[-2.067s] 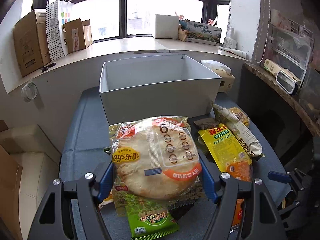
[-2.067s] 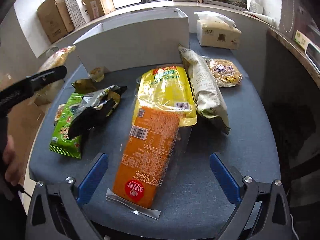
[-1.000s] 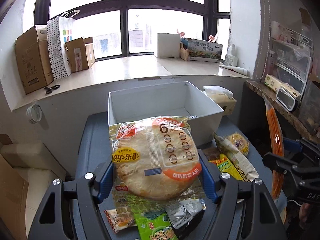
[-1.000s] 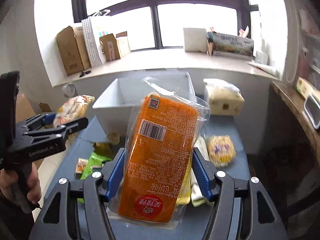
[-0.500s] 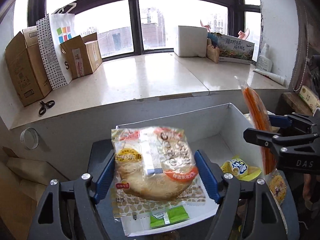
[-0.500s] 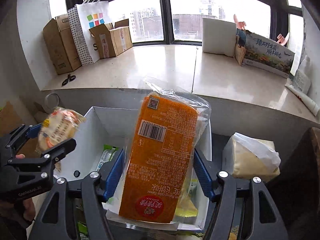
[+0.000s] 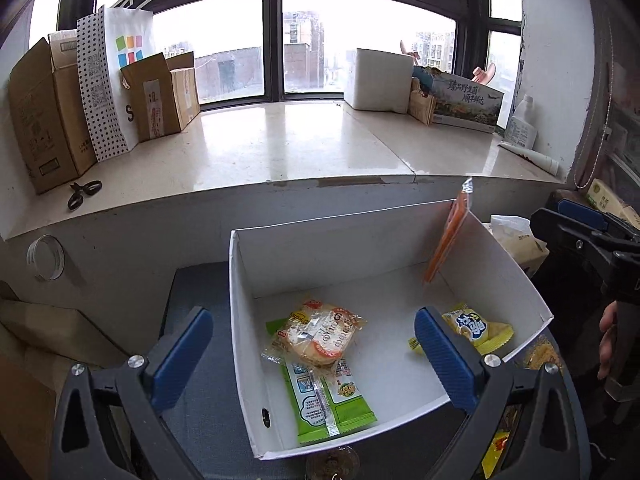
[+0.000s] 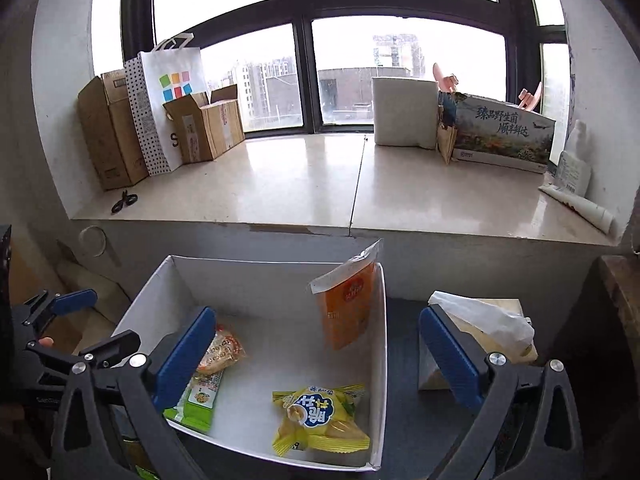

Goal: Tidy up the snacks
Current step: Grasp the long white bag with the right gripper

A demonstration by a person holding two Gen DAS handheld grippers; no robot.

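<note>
- The left claw [image 7: 312, 356] hangs above the white box [image 7: 400, 232] with its blue pads spread wide and nothing between them: released.
- The right claw [image 8: 318, 354] is likewise spread wide and empty, poised over the right half of the same box [image 8: 272, 276].
- The box sits on a dark blue desk [image 7: 196, 292], just below a pale stone window sill [image 7: 304, 144].
- Inside the box, a round cake in a clear wrapper [image 7: 320, 338] lies on the floor of the box, resting on top of a green snack pack [image 7: 328, 400].
- A yellow snack bag [image 8: 320, 420] lies flat near the box's front right corner; the left view shows it partly behind the pad [image 7: 478, 328].
- An orange packet [image 8: 348, 308] stands tilted against the box's right wall, its clear top edge poking above the rim; the left view shows it edge-on [image 7: 448, 236].
- A tissue pack [image 8: 484, 320] sits on the desk just to the right of the box.
- On the sill, cardboard boxes [image 7: 44, 108] and a dotted paper bag [image 7: 116, 76] stand at the left, with scissors [image 7: 82, 194] in front of them.
</note>
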